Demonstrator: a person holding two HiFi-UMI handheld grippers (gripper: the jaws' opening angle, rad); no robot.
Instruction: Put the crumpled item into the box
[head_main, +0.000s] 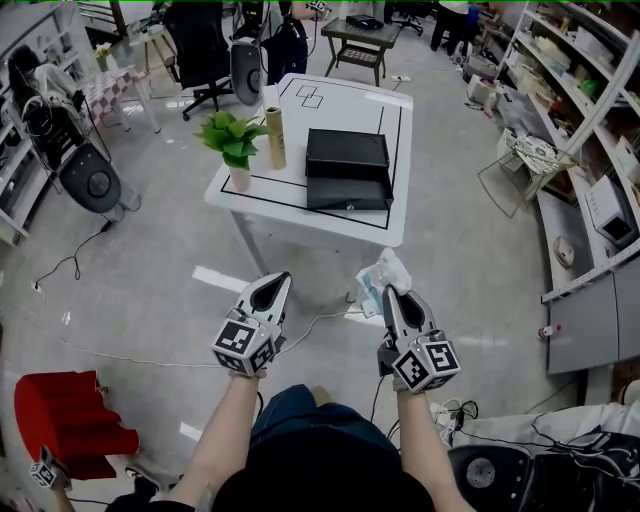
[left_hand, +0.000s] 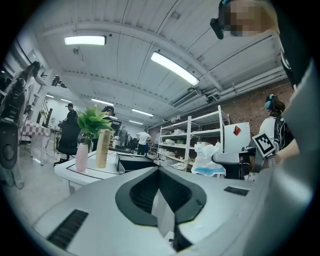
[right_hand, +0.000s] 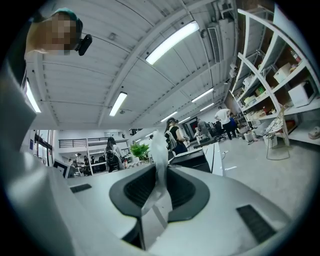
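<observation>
The right gripper has its fingers closed on the crumpled item, held above the floor, well apart from the black box on the desk. The left gripper has its fingers together, empty

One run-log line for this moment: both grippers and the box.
right gripper: shut on crumpled item | left gripper: shut, empty | box: on table, ahead

The left gripper and right gripper each had a pale grey tapered shell with black inner linings. The left cube and right cube carried black-and-white square markers. The trousers were blue.
</observation>
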